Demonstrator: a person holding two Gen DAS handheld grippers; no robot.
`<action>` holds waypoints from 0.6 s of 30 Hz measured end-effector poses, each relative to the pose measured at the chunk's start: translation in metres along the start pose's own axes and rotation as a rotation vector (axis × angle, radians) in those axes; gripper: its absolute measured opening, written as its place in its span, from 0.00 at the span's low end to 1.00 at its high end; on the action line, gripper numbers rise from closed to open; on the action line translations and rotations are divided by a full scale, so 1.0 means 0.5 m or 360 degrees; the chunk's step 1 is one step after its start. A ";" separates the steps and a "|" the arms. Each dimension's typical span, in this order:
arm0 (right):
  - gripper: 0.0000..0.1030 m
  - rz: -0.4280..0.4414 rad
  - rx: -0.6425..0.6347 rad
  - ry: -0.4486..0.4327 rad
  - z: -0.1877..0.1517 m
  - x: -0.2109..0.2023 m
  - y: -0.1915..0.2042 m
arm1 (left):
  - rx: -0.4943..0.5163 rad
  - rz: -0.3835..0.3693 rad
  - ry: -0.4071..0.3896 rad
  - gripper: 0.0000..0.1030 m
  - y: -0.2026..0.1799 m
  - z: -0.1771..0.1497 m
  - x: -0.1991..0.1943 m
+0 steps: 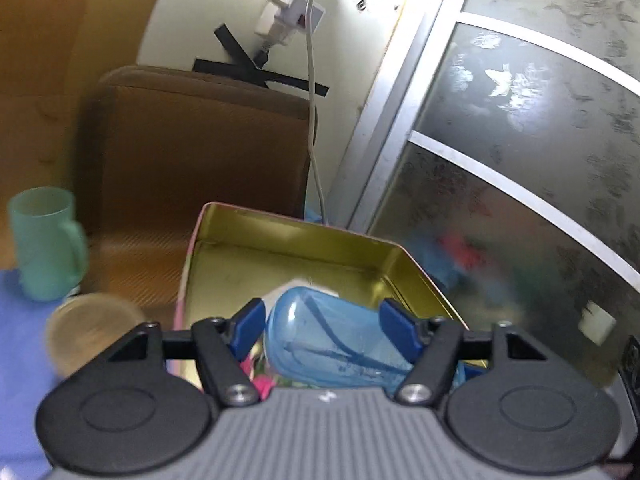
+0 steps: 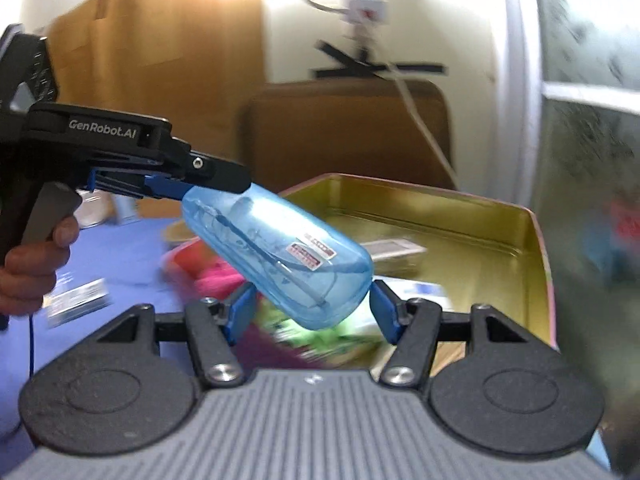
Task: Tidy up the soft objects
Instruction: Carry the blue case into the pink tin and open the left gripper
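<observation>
A translucent blue squeeze bottle (image 2: 276, 256) is being carried in the air just above the near-left edge of the gold-lined tin (image 2: 536, 248), pinched at its upper end by the left gripper (image 2: 188, 192). The right gripper (image 2: 312, 308) is spread wide around the bottle's lower end, pads not quite touching. Looks like the drop-off step, so next the bottle probably needs lowering over the tin's bare floor before being let go.

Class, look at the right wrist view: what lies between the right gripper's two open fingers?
The rounded bottom end of the blue bottle sits between the right gripper fingers; the left gripper holds its other end.
</observation>
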State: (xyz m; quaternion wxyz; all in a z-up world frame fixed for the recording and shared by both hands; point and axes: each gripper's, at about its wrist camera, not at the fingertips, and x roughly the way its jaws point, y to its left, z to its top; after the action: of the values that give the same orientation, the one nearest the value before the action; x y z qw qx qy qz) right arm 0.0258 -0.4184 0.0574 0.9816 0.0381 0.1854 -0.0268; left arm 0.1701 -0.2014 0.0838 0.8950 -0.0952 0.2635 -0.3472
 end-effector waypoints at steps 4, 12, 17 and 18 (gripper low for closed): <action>0.63 -0.0413 -0.0077 0.0018 0.002 0.053 -0.030 | -0.0090 0.0130 0.0066 0.71 0.001 -0.009 0.065; 0.63 -0.0392 0.0074 -0.0049 -0.053 0.023 -0.042 | 0.0010 0.0199 0.0082 0.71 0.010 -0.073 0.022; 0.63 -0.0378 0.0161 -0.0098 -0.073 -0.018 -0.018 | 0.0069 0.0198 0.0037 0.71 -0.005 -0.105 -0.052; 0.63 -0.0378 0.0167 -0.0113 -0.074 -0.021 -0.014 | 0.0086 0.0198 0.0032 0.71 -0.010 -0.110 -0.065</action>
State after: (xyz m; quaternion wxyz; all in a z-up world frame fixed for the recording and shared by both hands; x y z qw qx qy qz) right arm 0.0023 -0.4219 0.0266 0.9741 0.0660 0.1521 -0.1539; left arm 0.1175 -0.1827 0.0522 0.9144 -0.0510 0.2683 -0.2987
